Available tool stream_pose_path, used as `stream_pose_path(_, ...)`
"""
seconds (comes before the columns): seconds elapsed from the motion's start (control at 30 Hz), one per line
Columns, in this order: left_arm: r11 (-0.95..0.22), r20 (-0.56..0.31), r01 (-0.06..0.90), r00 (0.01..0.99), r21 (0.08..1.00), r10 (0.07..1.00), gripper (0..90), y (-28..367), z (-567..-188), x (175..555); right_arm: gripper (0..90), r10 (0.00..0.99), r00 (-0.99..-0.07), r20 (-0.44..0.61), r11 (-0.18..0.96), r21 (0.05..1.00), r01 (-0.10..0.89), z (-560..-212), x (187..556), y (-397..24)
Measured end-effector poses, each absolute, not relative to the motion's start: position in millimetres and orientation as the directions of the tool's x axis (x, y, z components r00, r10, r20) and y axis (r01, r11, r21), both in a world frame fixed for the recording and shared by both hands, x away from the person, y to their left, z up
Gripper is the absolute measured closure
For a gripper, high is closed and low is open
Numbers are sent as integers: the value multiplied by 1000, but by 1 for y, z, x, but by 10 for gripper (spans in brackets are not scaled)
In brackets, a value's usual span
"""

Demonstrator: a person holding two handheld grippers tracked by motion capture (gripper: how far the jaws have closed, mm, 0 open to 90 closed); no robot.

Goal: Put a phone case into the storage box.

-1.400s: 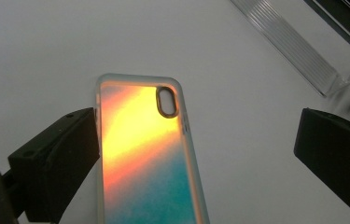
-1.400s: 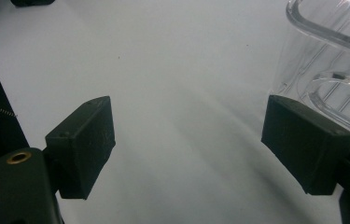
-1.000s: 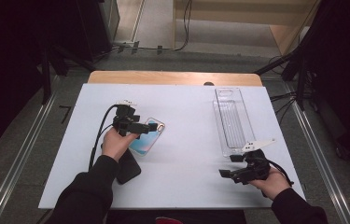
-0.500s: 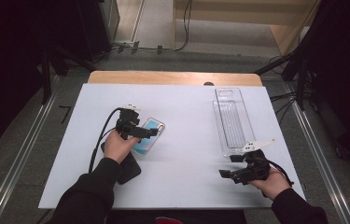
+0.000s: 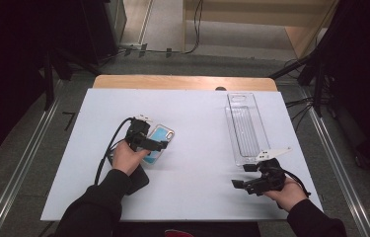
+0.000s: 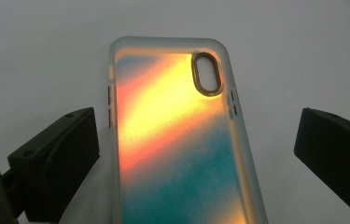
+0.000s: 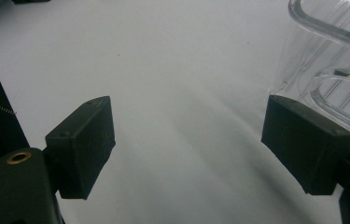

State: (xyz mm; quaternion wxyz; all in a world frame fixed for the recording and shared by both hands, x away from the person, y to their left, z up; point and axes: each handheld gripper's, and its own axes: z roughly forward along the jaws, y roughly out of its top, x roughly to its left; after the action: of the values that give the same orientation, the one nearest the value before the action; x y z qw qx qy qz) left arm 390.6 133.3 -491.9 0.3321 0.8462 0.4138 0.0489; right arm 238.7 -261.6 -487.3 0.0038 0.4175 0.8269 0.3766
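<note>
One phone case (image 5: 159,143), one clear tray (image 5: 245,126), two tools

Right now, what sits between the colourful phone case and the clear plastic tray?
Nothing: in the high view, bare white tabletop separates the phone case from the tray.

Overhead view down on table (image 5: 197,197); two close tool-mounted views along it.
</note>
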Motion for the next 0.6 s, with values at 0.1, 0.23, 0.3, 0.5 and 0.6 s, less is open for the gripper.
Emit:
stream_pose_path(0.1,-437,-192,674,647,595,738,0,134,-496,391,155,694,-651,307,368,626,688,-487,239,-262)
stream_pose_path(0.23,-439,-182,669,648,599,739,0,133,-497,390,155,693,-653,306,371,625,687,-487,239,-262)
stream_pose_path(0.3,-444,-167,661,651,605,741,0,132,-499,388,155,694,-651,308,369,624,689,-487,239,-262)
stream_pose_path(0.5,-459,-129,645,653,612,746,0,129,-500,385,155,694,-653,305,372,625,687,-487,238,-262)
stream_pose_path(0.6,-468,-105,635,654,615,750,0,127,-501,383,155,694,-652,305,371,624,687,-487,239,-262)
